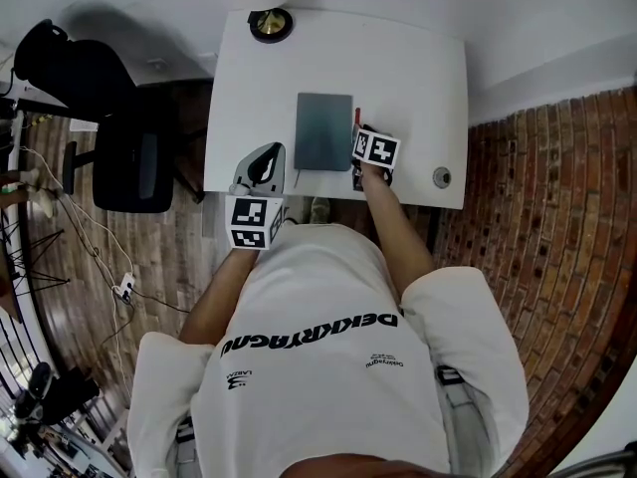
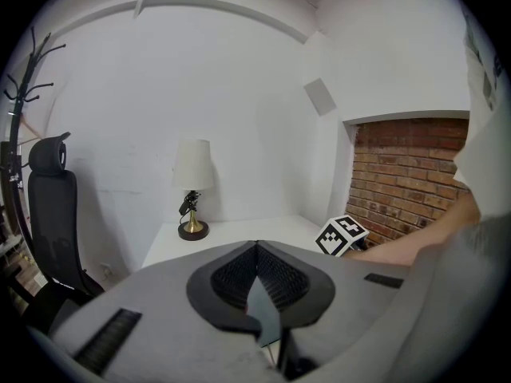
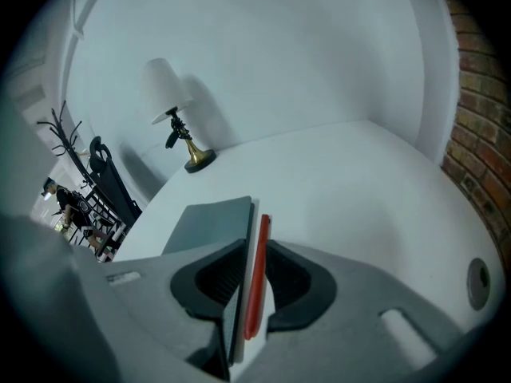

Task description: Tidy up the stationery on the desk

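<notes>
A dark grey-green notebook lies flat in the middle of the white desk. A red pen lies along its right edge. My right gripper points down over that pen. In the right gripper view the pen sits in the gap between the jaws, with the notebook just left of it, and the right gripper is open with its pads slack on the pen. My left gripper rests at the desk's front left edge, shut and empty.
A lamp with a brass base stands at the desk's far left corner. A round cable grommet sits near the front right corner. A black office chair stands left of the desk, a brick wall on the right.
</notes>
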The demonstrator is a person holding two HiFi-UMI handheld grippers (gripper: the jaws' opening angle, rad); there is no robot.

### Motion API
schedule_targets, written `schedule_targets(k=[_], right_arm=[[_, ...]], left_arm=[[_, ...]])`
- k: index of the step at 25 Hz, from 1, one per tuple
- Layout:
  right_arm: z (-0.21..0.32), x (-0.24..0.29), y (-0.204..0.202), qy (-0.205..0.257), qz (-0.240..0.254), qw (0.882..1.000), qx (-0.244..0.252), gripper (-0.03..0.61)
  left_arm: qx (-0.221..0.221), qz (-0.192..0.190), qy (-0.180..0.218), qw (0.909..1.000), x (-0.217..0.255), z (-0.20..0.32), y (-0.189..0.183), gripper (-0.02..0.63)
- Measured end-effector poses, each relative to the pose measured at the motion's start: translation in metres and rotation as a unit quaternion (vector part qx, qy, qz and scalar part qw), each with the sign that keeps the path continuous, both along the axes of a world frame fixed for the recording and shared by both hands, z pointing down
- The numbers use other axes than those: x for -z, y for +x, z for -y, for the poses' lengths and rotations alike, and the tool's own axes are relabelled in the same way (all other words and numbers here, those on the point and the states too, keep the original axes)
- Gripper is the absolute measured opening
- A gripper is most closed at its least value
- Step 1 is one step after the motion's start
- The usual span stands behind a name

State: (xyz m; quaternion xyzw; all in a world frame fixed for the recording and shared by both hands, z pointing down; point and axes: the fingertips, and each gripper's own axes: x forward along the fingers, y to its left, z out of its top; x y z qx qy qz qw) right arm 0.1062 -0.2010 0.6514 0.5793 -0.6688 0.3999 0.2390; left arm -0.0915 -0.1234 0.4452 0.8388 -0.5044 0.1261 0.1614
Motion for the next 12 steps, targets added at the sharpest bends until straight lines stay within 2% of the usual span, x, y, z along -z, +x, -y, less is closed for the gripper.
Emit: schedule_targets(k=[5, 12], right_arm=[[-0.003, 0.051, 0.001, 0.066, 0.017, 0.998, -0.002, 0.071], [-0.018, 0.135, -0.013, 0.170, 0.017, 0.985, 0.017, 0.047]], left_arm=[[-0.004, 0.000, 0.007, 1.0000, 0.005, -0.006, 0.007, -0.002], [-0.001, -0.008, 0.026, 0.9996, 0.016, -0.012, 0.010, -0.002]])
